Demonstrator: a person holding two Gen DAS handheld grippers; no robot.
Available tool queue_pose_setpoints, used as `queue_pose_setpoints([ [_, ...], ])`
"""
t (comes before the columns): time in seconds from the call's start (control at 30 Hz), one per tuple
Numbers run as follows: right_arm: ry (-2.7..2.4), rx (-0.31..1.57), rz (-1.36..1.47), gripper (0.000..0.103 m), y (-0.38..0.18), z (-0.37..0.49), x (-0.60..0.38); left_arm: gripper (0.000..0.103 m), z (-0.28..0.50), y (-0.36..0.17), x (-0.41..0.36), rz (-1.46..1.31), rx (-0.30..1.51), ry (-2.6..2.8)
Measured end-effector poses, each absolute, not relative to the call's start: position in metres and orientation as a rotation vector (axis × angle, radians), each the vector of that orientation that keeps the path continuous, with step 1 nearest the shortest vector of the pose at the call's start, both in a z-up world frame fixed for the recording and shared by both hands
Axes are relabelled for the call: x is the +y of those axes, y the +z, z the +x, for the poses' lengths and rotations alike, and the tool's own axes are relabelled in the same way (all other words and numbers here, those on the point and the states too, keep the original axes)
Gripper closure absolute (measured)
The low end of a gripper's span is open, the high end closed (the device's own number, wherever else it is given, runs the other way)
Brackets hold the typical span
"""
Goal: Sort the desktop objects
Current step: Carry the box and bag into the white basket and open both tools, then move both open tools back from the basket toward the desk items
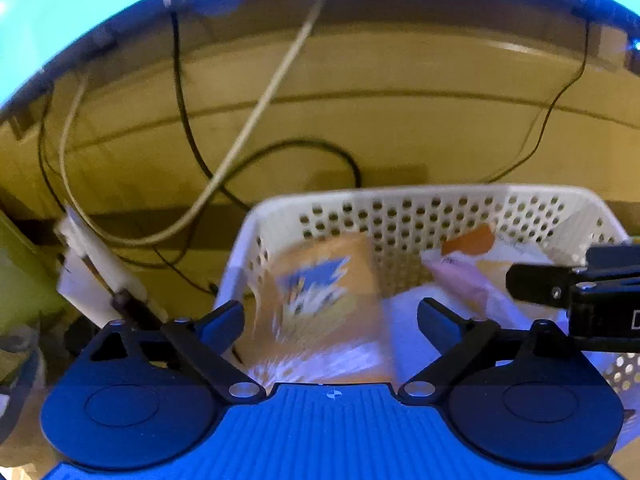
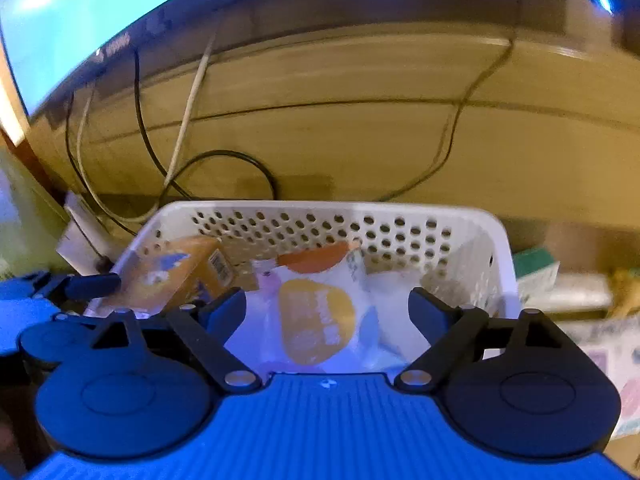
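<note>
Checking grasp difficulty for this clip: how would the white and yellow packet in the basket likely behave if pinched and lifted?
The packet looks like soft, glossy film, so it would probably sag and might slip. It seems flat and light. Lying among other things in the basket, it may drag a neighbour along.

Orange box [image 2: 180, 276] tilted, white-orange pouch [image 2: 316, 320] flat (both inside basket [image 2: 400, 210]).

The yellowish wooden counter [image 1: 400, 136] carries a white perforated plastic basket [image 1: 400, 196], standing near its front. Behind the basket, a thin black cable [image 1: 320, 146] loops across the wood and crosses a cream-coloured cord [image 1: 256, 116] that runs down from the back edge. To the basket's left lies a white flat adapter-like block [image 1: 96, 272]. In the right wrist view, a green-and-white small box [image 2: 536, 270] sits blurred beside the basket's right wall.
</note>
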State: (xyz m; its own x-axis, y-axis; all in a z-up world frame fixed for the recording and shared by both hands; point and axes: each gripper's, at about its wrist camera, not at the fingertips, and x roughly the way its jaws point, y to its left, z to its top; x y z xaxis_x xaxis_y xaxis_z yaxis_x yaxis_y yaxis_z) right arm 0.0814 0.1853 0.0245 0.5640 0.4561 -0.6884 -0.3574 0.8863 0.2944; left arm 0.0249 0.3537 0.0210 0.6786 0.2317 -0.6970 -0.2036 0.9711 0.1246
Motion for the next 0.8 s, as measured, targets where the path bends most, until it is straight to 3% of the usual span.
queue_pose_setpoints([
  [0.1,0.513,0.894,0.22,0.013,0.021,0.082,0.175,0.002,0.018,0.027,0.349,0.05,0.765,0.255],
  [0.37,0.469,0.726,0.154,0.012,0.03,0.058,0.141,0.001,0.004,0.04,0.335,0.041,0.716,0.275],
  [0.8,0.362,0.562,0.111,0.009,0.033,0.03,0.042,0.0,-0.002,0.046,0.233,0.033,0.634,0.184],
])
